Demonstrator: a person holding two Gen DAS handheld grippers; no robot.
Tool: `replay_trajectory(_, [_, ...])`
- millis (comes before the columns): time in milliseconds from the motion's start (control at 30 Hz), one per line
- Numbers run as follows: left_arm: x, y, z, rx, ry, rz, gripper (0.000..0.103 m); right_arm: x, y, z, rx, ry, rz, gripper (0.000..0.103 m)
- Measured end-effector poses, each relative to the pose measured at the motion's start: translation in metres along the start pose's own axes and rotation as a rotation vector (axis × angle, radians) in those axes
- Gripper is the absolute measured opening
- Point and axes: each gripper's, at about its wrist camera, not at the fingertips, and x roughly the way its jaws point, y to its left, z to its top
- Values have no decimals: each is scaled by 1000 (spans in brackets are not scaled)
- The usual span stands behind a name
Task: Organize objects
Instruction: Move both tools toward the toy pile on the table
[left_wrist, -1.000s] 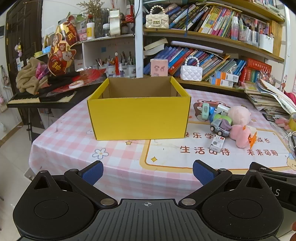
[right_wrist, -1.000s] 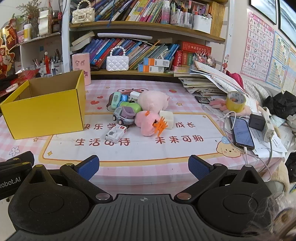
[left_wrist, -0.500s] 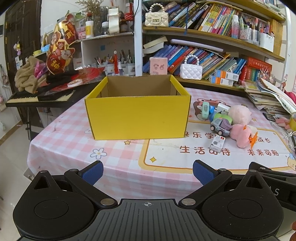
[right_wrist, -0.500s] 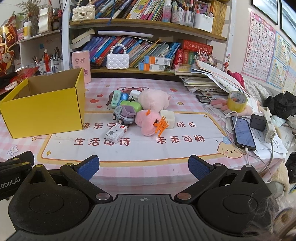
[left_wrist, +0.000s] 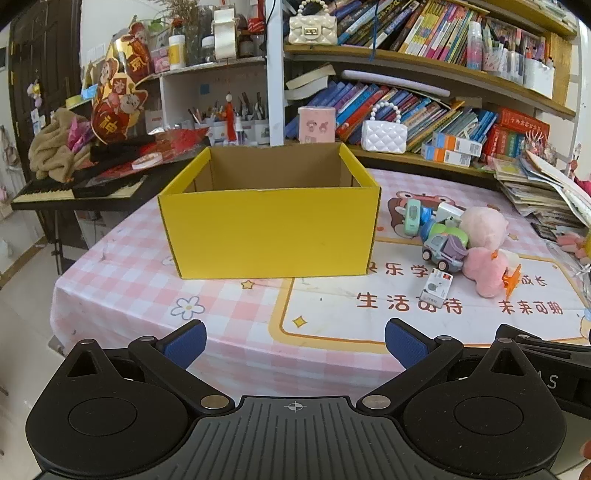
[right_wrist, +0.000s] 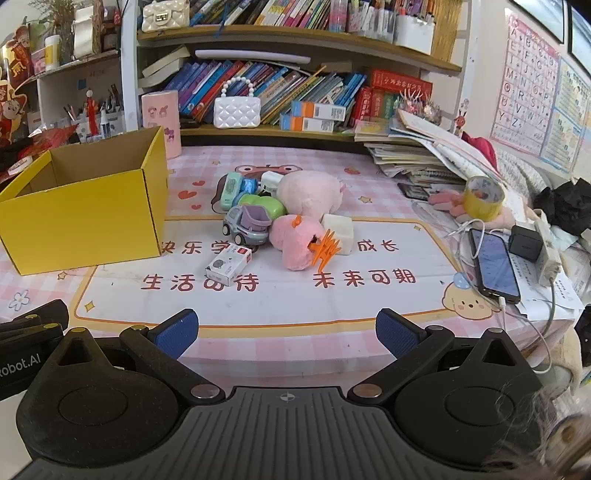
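Pink checked table (left_wrist: 122, 280) across both views, white mat (right_wrist: 273, 295) with red characters over its near part. Open yellow box (left_wrist: 269, 232) at twelve o'clock in the left wrist view, at nine to ten o'clock in the right wrist view (right_wrist: 85, 218), upright, inside not visible to the bottom. Bookshelf (right_wrist: 295, 37) behind at twelve o'clock. Heap of toys just right of the box, at about two o'clock in the left view and twelve o'clock in the right: pale pink plush (right_wrist: 310, 194) at the back, second pink plush (right_wrist: 295, 240) in front touching an orange clip (right_wrist: 327, 251), grey toy truck (right_wrist: 245, 225) touching the plush, green toy (right_wrist: 260, 205) behind the truck, small white carton (right_wrist: 228, 264) lying apart at the front. Phone (right_wrist: 493, 264) at three o'clock, yellow tape roll (right_wrist: 482, 194) beyond at two o'clock. Left hand-held gripper (left_wrist: 294, 341) low at six o'clock, blue pads (left_wrist: 186, 341) spread wide, nothing between. Right hand-held gripper (right_wrist: 284, 332) likewise wide apart and empty, well short of the toys.
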Motion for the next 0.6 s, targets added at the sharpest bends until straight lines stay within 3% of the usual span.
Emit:
replay_trajectory(400, [29,-30,15,-46,27,11,103,39,-21,25,-37,23,42,103])
replay_trajectory(600, [46,-41,25,-123,35,18,103,67,-34,44,-85,12,109,103])
